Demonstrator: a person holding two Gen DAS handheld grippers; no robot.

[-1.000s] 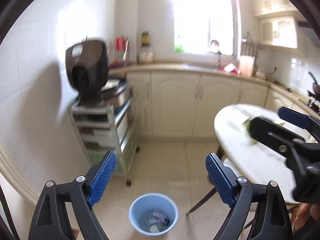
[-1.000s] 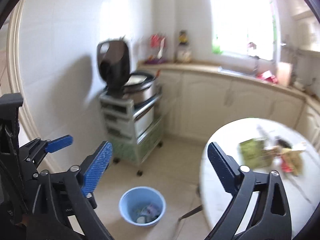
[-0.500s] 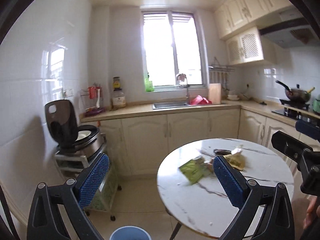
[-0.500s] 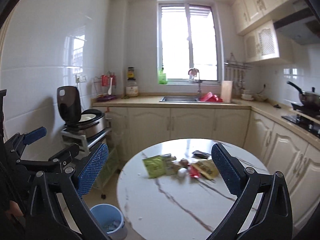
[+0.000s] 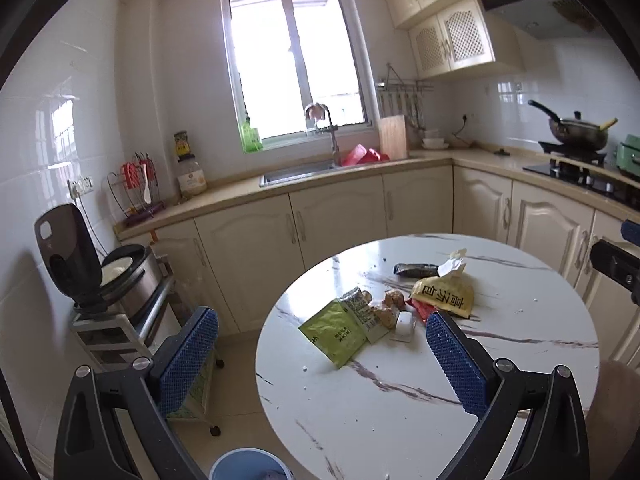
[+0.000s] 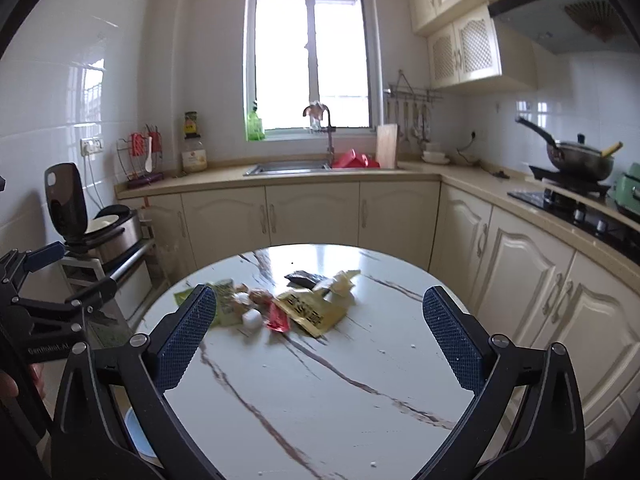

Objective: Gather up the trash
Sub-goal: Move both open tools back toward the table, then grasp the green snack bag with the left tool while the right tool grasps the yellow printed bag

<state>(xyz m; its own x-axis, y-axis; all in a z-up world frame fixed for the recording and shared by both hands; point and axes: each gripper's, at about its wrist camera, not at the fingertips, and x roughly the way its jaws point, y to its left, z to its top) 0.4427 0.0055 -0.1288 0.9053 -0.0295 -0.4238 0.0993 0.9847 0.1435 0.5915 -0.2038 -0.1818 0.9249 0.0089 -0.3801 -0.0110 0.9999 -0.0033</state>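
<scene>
Where wrappers lie, two grippers (image 5: pixel 322 354) (image 6: pixel 319 332)

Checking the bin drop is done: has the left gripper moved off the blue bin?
Yes. The left gripper swung up from the blue bin toward the round table; the bin now sits at the frame's bottom edge.

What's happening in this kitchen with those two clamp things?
A person is clearing trash off a round marble table, holding a left gripper and a right gripper. Both are open and empty, pointed at a pile of litter: a green packet, a yellow bag, a dark wrapper and small scraps. A blue bin waits on the floor beside the table.
</scene>
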